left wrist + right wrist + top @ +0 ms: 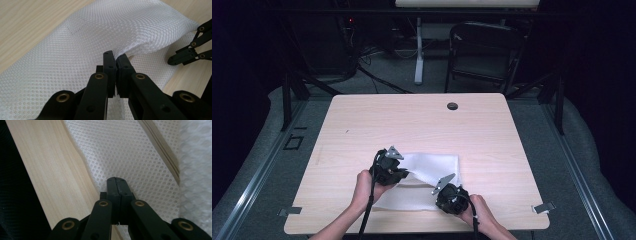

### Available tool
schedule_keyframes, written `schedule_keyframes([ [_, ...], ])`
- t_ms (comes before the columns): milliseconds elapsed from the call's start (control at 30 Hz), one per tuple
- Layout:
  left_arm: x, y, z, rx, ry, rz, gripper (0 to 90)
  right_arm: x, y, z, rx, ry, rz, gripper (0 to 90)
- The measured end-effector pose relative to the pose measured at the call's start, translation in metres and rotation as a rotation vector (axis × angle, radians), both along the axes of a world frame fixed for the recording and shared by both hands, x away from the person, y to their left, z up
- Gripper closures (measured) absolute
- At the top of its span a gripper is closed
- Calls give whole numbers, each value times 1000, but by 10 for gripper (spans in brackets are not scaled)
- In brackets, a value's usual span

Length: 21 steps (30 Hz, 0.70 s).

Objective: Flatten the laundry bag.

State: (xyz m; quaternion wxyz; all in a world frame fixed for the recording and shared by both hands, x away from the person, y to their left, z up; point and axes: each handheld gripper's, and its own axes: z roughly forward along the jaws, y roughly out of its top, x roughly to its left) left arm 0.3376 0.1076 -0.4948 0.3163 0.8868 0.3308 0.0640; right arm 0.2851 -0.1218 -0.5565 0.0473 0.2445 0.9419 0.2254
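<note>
Jaws of the left gripper point(116, 58) and right gripper point(117, 181) each pinch the mesh bag point(432, 172).

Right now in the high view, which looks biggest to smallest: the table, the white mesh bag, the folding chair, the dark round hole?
1. Table
2. Folding chair and white mesh bag look about alike; the chair stands farther back, so unsure
3. Dark round hole

The high view is looking forward and down from above the near edge of the counter point(412, 120), taking in all of it. The left gripper view is riding low, looking closely along its tongs point(116, 58) across the mesh point(82, 50). The right gripper view is looking steeply down, very near. All three are sharing that mesh.
</note>
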Motion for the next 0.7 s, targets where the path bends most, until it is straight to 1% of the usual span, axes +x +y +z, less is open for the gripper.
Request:
schedule_keyframes([
  [100,3,0,5,-5,-11,6,881,0,0,0,6,3,-10,900],
  [133,4,0,7,0,-14,7,881,0,0,0,-4,3,-3,900],
  [233,8,0,12,-4,-18,16,881,0,0,0,-6,2,-3,900],
  [333,11,-1,16,-2,-23,15,881,0,-1,1,-9,5,-4,900],
  [367,11,-1,16,-2,-23,15,880,-1,0,0,4,3,-12,900],
  [467,14,-1,20,0,-30,18,880,0,-1,0,-3,2,-9,900],
  [600,20,-1,26,-4,-33,23,881,0,-1,0,-6,3,-9,900],
  [700,25,-2,30,-6,-39,29,881,-1,-1,0,2,5,-10,900],
])
